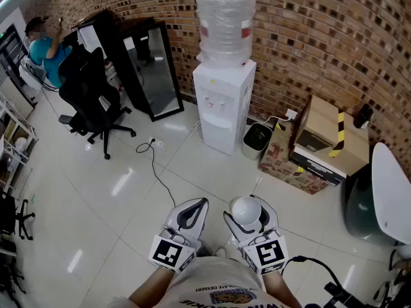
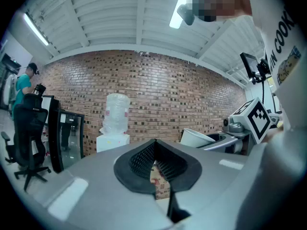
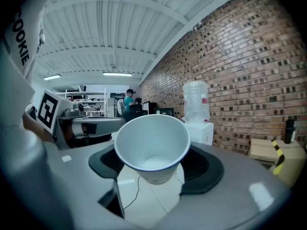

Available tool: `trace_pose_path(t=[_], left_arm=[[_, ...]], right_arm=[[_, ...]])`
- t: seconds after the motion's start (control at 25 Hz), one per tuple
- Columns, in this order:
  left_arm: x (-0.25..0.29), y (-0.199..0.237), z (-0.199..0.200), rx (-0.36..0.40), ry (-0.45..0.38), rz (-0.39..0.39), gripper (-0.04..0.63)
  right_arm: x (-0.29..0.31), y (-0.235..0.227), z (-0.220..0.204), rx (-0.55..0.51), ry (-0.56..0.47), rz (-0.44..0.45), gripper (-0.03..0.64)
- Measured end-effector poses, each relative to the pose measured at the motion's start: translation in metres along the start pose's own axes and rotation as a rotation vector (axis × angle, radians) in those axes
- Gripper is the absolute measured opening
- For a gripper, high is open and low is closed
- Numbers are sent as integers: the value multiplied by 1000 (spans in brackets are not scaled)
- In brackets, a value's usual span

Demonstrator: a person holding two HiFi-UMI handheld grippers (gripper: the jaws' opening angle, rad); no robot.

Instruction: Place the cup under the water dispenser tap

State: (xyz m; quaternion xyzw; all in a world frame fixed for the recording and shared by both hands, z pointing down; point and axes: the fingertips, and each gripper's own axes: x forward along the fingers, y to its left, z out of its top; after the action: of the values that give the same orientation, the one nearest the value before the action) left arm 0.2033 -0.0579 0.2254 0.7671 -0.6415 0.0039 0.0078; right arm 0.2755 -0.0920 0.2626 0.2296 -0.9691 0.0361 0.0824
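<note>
The cup (image 3: 152, 147) is matt paper, the floor (image 1: 128, 191) glossy tile.

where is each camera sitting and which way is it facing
Head view: on the person's head, facing forward and steeply down at the floor and water dispenser; shows the shirt, left gripper, and right gripper holding the cup.
Left gripper view: on the left gripper, looking along its closed jaws at the brick wall; shirt at right.
Right gripper view: on the right gripper, looking along its jaws past the cup; shirt at left.
Shared: all see the water dispenser; each gripper view catches the other gripper.
</note>
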Motion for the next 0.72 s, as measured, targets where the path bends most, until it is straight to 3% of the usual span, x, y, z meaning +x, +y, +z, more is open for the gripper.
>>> trace_pose_path(t=[0.36, 0.72], left_arm=[[13, -12, -1, 18, 11, -42, -9], [31, 13, -17, -21, 17, -36, -9]], right_arm=[[-10, -6, -7, 15, 9, 6, 344], [24, -8, -18, 23, 40, 33, 344]])
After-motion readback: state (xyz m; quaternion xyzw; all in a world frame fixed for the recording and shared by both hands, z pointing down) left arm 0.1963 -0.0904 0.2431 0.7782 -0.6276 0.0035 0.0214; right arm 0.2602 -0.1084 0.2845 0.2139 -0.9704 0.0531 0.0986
